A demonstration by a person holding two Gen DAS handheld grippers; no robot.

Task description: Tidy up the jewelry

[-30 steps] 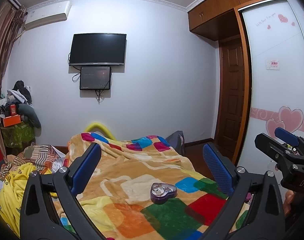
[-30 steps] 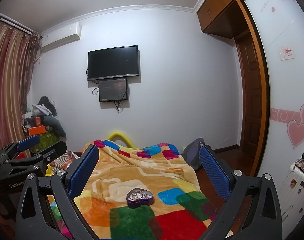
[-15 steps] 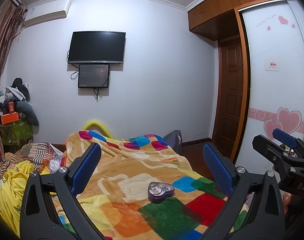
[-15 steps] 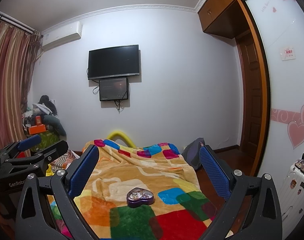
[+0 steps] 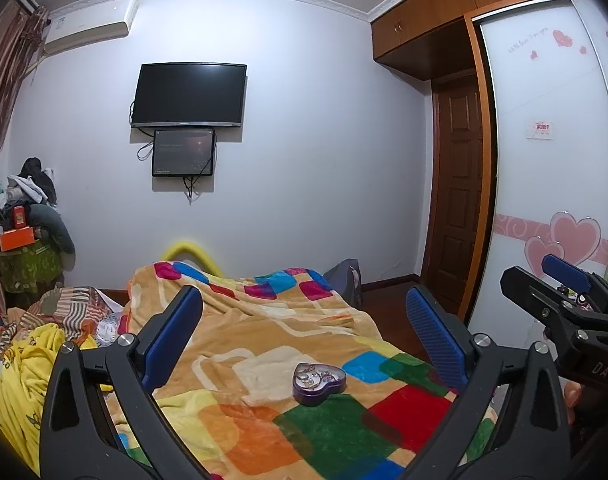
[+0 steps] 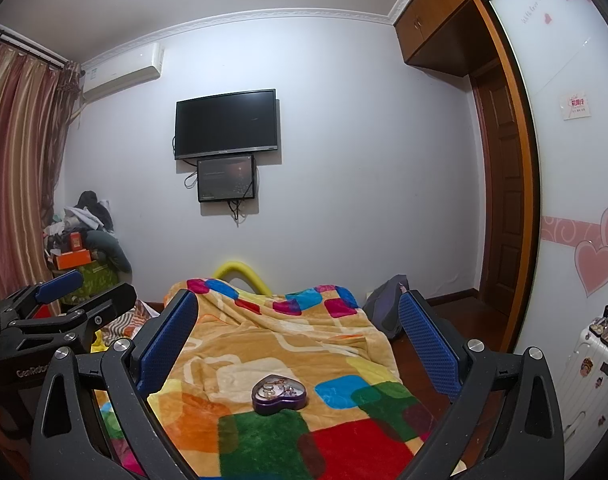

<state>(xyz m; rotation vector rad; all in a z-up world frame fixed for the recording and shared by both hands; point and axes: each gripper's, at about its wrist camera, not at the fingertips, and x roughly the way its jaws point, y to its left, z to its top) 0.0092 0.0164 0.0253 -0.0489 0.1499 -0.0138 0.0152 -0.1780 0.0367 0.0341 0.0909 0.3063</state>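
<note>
A purple heart-shaped tin (image 5: 319,382) holding several pieces of jewelry lies open on the colourful checked blanket (image 5: 264,336) of the bed; it also shows in the right wrist view (image 6: 279,394). My left gripper (image 5: 302,340) is open and empty, held above the bed short of the tin. My right gripper (image 6: 296,336) is open and empty too, also short of the tin. The right gripper shows at the right edge of the left wrist view (image 5: 559,300), and the left gripper at the left edge of the right wrist view (image 6: 64,308).
Yellow and striped clothes (image 5: 28,352) are heaped left of the bed. A cluttered stand (image 5: 20,248) is in the far left corner. A wardrobe with heart decals (image 5: 551,200) and a wooden door (image 5: 455,200) are on the right. A white suitcase (image 6: 587,376) stands at the right.
The left wrist view has shifted slightly, so the tin sits a little further left and lower between the fingers. The right gripper has barely moved. Both stay open.
</note>
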